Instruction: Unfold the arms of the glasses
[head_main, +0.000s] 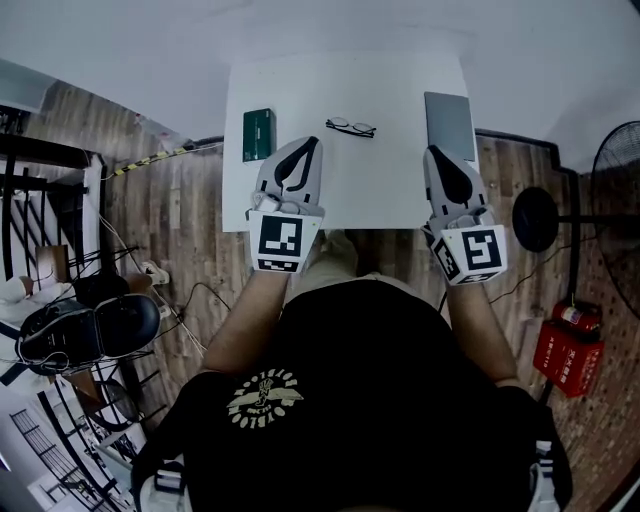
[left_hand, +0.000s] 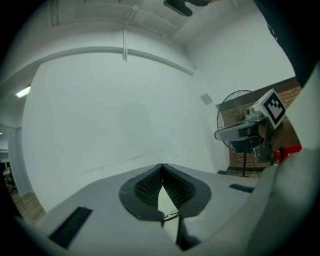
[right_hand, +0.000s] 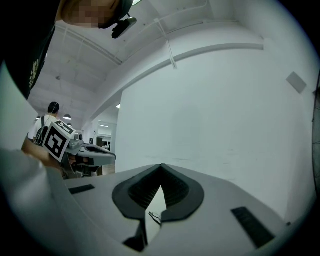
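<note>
glasses (head_main: 350, 127) lie untouched ahead; our left gripper (head_main: 308, 145) and right gripper (head_main: 432, 152) are closed, empty (tips touching). they could skid if we nudge them unpinned.

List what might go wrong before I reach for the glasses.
1. The glasses are thin and lie flat on the table; the left gripper and right gripper are both shut and might just shove them.
2. The green box sits close beside the left gripper and may get bumped.
</note>
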